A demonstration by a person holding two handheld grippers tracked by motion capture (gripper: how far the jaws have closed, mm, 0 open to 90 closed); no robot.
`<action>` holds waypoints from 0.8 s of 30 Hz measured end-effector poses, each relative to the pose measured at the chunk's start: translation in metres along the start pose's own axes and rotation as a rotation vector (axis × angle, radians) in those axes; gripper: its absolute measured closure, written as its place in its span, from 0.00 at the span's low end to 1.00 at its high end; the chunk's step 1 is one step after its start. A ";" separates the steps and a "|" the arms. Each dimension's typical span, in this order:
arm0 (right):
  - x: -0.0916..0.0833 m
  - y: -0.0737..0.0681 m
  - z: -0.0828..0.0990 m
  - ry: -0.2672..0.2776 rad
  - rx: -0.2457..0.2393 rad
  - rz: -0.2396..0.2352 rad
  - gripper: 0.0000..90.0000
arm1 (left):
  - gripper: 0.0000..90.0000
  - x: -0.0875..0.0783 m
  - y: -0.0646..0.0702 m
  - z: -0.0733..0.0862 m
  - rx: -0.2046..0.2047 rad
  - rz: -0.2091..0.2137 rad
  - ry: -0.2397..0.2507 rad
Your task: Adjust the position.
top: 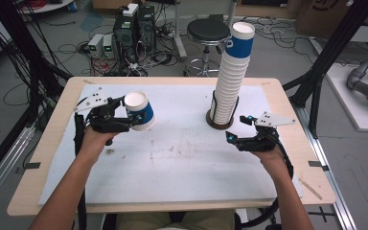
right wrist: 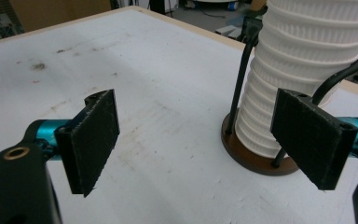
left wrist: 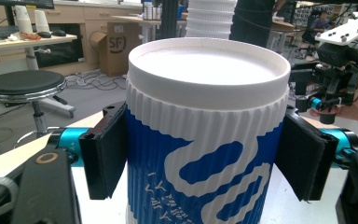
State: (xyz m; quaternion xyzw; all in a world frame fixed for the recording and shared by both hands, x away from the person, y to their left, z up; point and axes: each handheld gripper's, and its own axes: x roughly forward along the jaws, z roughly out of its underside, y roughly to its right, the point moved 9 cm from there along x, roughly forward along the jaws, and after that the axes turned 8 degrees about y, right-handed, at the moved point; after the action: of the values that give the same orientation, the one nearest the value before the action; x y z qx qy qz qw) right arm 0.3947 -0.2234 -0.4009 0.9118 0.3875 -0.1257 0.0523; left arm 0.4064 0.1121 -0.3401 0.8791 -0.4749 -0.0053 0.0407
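Note:
A blue-and-white ribbed paper cup point(top: 140, 111) hangs over the left part of the white mat, its white end up. My left gripper point(top: 133, 117) is shut on it. In the left gripper view the two black pads point(left wrist: 105, 154) press on the cup point(left wrist: 205, 140) from both sides. A tall stack of the same cups point(top: 232, 72) stands in a wire holder on a round brown base point(top: 219, 125) at the back right. My right gripper point(top: 237, 128) is open beside the stack's foot, nothing between its fingers. In the right gripper view point(right wrist: 196, 140) the stack point(right wrist: 303, 70) rises behind the right pad.
The white mat point(top: 172, 158) covers a wooden table point(top: 52, 124); its middle carries faint stains. Behind the far edge stand a black stool point(top: 208, 31) and computer boxes point(top: 134, 28) with cables. Black frame posts point(top: 326, 52) flank the table.

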 end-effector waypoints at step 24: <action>0.013 -0.046 -0.004 0.026 0.002 -0.146 0.17 | 0.28 0.014 0.038 0.010 0.003 0.074 -0.019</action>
State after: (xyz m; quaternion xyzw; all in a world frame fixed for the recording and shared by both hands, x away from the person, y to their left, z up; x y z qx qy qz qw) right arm 0.3712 -0.1819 -0.4008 0.8826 0.4536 -0.1179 0.0373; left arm 0.3821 0.0792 -0.3465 0.8608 -0.5076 -0.0115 0.0348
